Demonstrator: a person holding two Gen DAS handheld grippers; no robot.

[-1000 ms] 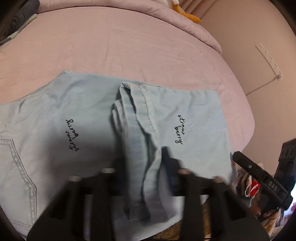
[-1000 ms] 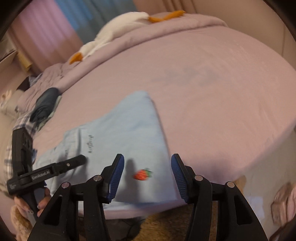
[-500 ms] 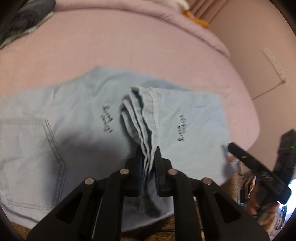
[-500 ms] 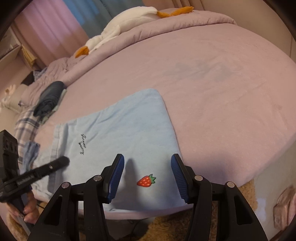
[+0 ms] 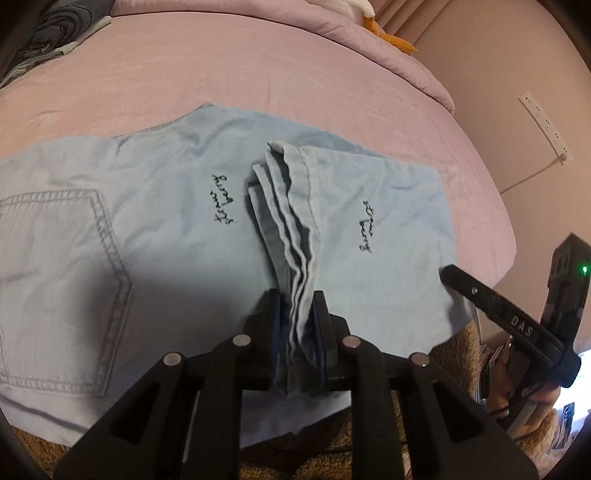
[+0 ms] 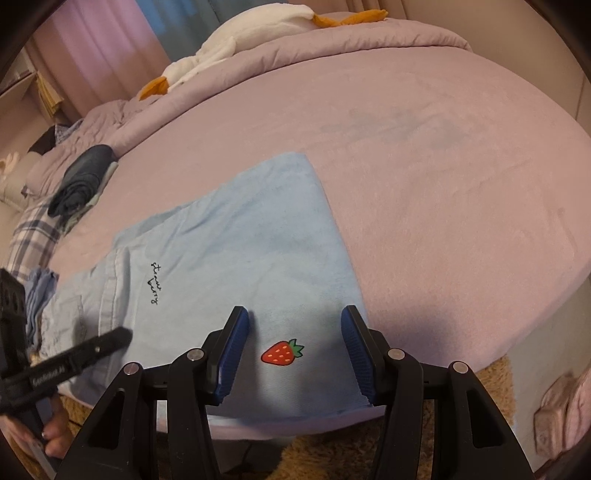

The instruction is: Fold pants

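Observation:
Light blue pants (image 5: 155, 221) lie partly folded on the pink bed, with a back pocket at the left and black script on two panels. My left gripper (image 5: 297, 314) is shut on the stacked leg hems (image 5: 291, 206) at the near edge. In the right wrist view the pants (image 6: 240, 236) show a red strawberry patch (image 6: 281, 352). My right gripper (image 6: 295, 339) is open, its fingers on either side of the strawberry just above the cloth. The right gripper's finger (image 5: 491, 302) shows at the right of the left wrist view.
The pink bed (image 6: 443, 166) stretches away behind the pants. A white and orange plush goose (image 6: 266, 33) lies at the far end. Folded dark clothes (image 6: 81, 177) sit at the bed's left side. A shaggy tan rug (image 6: 332, 454) is below the near edge.
My left gripper closed on the stacked leg hems and still holds them. The right gripper came closer and lower over the strawberry corner, staying open.

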